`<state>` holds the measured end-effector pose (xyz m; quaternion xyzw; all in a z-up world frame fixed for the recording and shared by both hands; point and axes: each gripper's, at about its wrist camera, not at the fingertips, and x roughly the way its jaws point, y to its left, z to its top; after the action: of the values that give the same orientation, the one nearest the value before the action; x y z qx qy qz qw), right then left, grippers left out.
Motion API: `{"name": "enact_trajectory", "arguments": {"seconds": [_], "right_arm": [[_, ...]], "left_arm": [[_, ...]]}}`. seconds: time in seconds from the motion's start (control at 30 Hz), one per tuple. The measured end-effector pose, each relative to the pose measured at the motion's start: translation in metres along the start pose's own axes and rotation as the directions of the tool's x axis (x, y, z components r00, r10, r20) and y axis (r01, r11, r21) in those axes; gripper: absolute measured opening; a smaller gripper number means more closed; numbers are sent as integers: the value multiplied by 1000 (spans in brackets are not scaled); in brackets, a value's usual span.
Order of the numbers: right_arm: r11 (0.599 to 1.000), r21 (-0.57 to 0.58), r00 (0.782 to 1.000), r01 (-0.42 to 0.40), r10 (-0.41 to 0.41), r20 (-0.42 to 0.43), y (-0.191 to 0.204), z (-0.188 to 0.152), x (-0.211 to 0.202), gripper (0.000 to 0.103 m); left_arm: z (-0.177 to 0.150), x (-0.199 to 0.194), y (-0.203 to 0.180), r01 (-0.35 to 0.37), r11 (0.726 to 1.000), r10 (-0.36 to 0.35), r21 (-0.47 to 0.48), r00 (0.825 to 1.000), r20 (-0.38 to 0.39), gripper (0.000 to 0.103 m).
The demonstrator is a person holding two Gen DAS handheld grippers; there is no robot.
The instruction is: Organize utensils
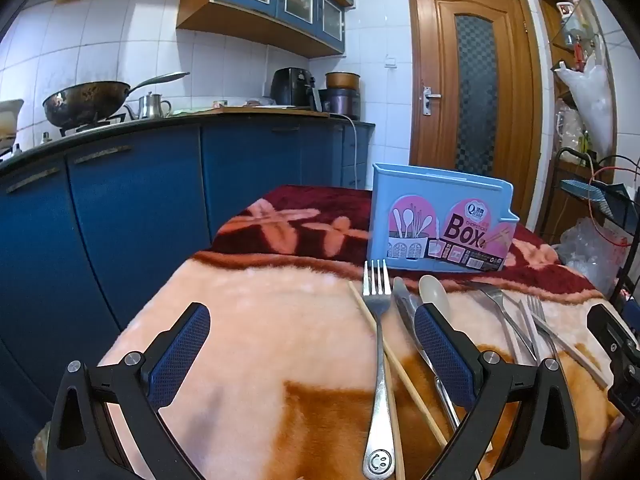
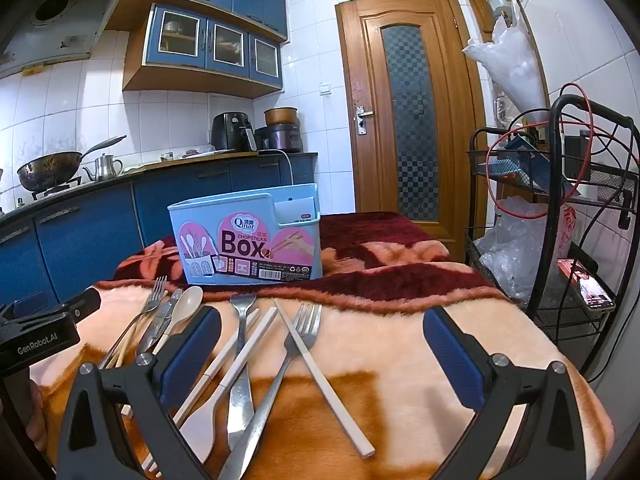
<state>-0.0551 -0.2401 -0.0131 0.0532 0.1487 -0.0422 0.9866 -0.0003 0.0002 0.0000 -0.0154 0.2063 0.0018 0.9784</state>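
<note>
A light blue chopsticks box (image 1: 438, 220) (image 2: 246, 240) stands upright on the blanket-covered table. In front of it lie loose utensils. The left wrist view shows a steel fork (image 1: 378, 360), a wooden chopstick (image 1: 394, 360), a knife (image 1: 416, 328) and a beige spoon (image 1: 434, 292). The right wrist view shows two forks (image 2: 280, 368) (image 2: 240, 356), white chopsticks (image 2: 320, 372) and the beige spoon (image 2: 182, 312). My left gripper (image 1: 312, 332) hovers open over the fork. My right gripper (image 2: 322, 334) hovers open over the forks and chopsticks. Neither holds anything.
The table carries a plush peach, orange and maroon blanket (image 1: 256, 320). Blue kitchen cabinets (image 1: 140, 200) with a wok (image 1: 86, 102) stand to the left. A black wire rack (image 2: 568, 248) with bags and cables stands on the right, a wooden door (image 2: 412, 120) behind.
</note>
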Motion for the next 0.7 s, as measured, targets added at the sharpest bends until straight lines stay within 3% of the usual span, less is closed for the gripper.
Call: {"name": "enact_trajectory", "arguments": {"seconds": [0.7], "right_arm": [[1000,-5,1000,2,-2,0,1,0,0,103]], "left_arm": [[1,0,-1,-2,1000,2,7,1000,-6,102]]}}
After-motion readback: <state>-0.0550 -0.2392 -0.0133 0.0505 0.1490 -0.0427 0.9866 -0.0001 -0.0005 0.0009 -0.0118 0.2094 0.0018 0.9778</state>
